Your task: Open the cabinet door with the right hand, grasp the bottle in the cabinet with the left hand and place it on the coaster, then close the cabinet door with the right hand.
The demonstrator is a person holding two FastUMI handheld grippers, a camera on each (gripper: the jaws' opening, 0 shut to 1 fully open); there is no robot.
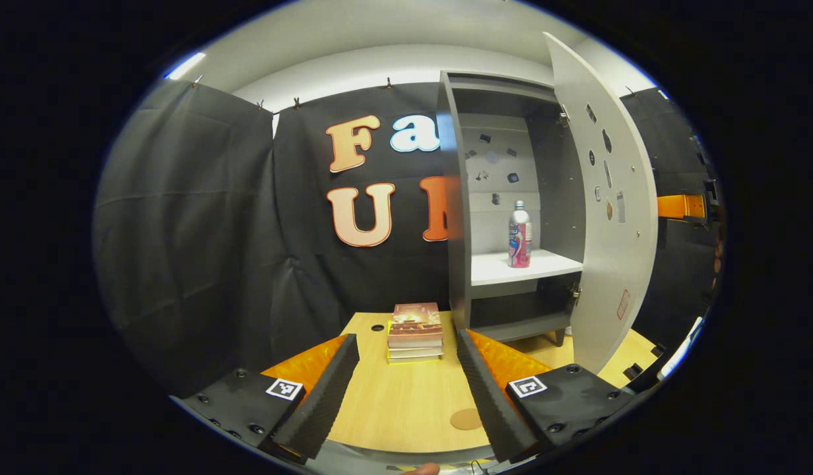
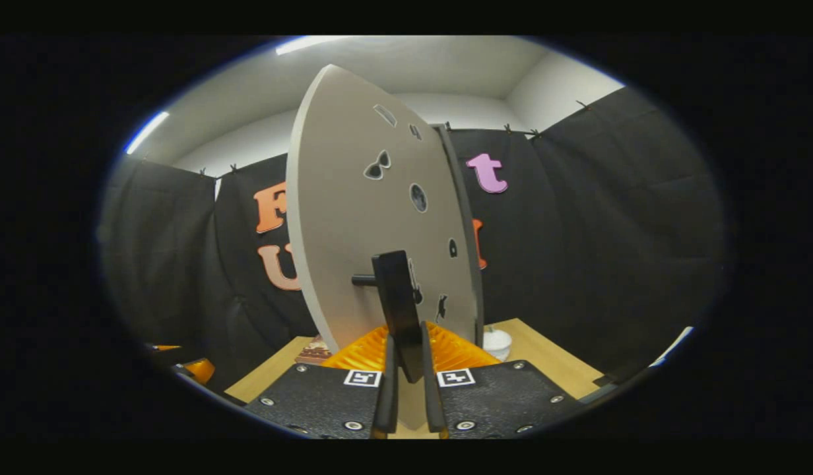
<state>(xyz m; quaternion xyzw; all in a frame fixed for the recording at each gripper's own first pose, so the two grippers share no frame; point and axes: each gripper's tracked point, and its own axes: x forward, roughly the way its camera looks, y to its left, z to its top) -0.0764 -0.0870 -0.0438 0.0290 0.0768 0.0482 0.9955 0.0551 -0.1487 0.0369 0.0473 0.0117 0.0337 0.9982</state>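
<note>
- left gripper (image 1: 406, 389): two black finger blocks with silver screw heads, a square black-and-white marker tag on each, orange ridged panels behind the long ribbed pads (image 1: 321, 396)
- right gripper (image 2: 406, 396): same black textured blocks, screws, two marker tags, orange ribbed body

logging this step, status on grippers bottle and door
Right gripper shut on door handle, door open. Left gripper open, empty. Bottle upright on shelf, path clear.
</note>
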